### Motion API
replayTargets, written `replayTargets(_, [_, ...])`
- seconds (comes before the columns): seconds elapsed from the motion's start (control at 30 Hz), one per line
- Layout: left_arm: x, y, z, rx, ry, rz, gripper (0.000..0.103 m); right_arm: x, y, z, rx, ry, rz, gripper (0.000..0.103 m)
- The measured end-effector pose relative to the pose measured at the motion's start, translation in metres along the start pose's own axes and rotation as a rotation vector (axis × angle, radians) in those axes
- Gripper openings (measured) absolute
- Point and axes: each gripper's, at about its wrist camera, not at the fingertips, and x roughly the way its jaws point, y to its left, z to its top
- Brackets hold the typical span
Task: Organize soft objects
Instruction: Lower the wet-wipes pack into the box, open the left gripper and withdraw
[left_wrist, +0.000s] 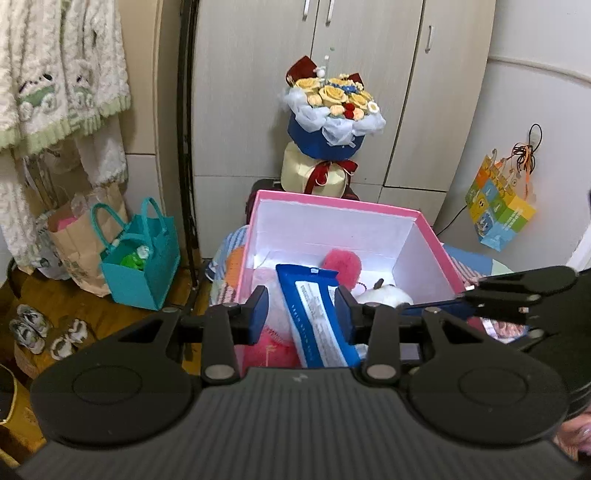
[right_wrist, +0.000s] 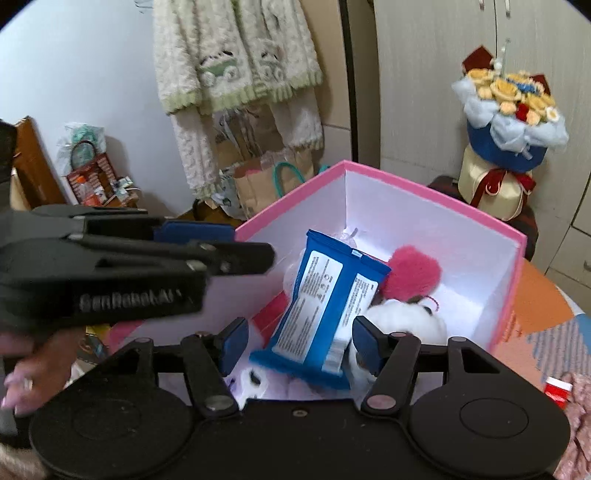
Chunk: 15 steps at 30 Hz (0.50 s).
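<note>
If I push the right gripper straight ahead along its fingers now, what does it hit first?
Most likely the blue wipes pack, lying tilted in the pink box between the open fingers of the right gripper. Depth is unclear; the white plush sits beside it.

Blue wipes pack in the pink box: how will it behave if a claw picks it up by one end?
The blue wipes pack looks like a soft film pouch, so it would probably sag. Its glossy wrapper may slip between pads. It leans on plush toys in the pink box, so a push would likely slide or tip it, not roll it.
</note>
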Motion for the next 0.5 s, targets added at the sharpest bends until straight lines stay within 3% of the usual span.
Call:
replayTargets(0.13, [-0.029, -0.005, -0.005, 0.02, -0.006, -0.005, 0.044, -0.03, 0.008, -0.014, -0.023, -0.042, -0.012, 0.067])
replayTargets(0.3, [-0.064, -0.034, -0.011, 0.146, -0.056, 0.019, 0.05, -0.072, 0.02, -0.036, -0.077, -0.101, -0.046, 0.067])
replayTargets(0.5, [-0.107, -0.072, -0.021, 0.25, -0.118, -0.051, 0.062, -0.128, 0.021, -0.066, -0.091, -0.174, -0.069, 0.068])
